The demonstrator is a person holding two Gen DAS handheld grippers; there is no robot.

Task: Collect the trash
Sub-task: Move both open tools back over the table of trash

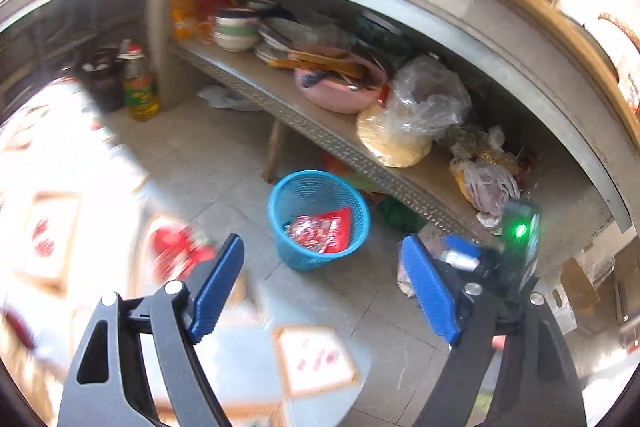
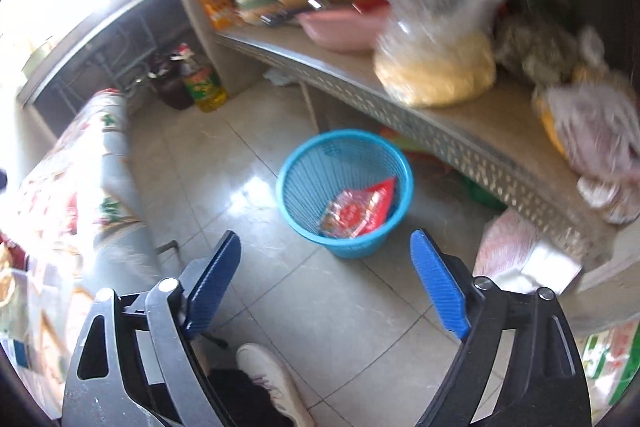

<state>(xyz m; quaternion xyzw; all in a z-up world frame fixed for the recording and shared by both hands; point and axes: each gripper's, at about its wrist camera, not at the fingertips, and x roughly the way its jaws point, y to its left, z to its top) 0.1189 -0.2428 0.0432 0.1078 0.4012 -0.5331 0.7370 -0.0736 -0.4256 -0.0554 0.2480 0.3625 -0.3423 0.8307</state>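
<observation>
So the blue mesh basket [image 1: 318,219] sits on the tiled floor [image 1: 224,155], right in front of the low metal shelf [image 1: 320,131], and everything else hangs off that. Inside the basket there's a red and clear plastic wrapper [image 1: 322,231] lying against the wall on the shelf side; the right wrist view shows the same wrapper [image 2: 358,213] tucked low in the basket [image 2: 346,193].

The left gripper [image 1: 322,285] is up above the basket on the near side, jaws spread wide with nothing between the blue pads [image 1: 218,289]. Same story for the right gripper [image 2: 326,281]: spread wide, empty, hanging over the floor just short of the basket.

Past the basket, on the shelf, there's a pink basin [image 1: 336,93] full of utensils and a clear bag [image 1: 416,115] with something yellow in it. Off to the left of the basket, by the cabinet wall, stands a cooking oil bottle [image 1: 140,91]. A flowery tablecloth [image 2: 76,187] covers the table on the basket's left in the right wrist view, and a white sneaker [image 2: 272,383] shows on the floor on the near side, below the right gripper.

Both views are pretty blurry at the edges.
</observation>
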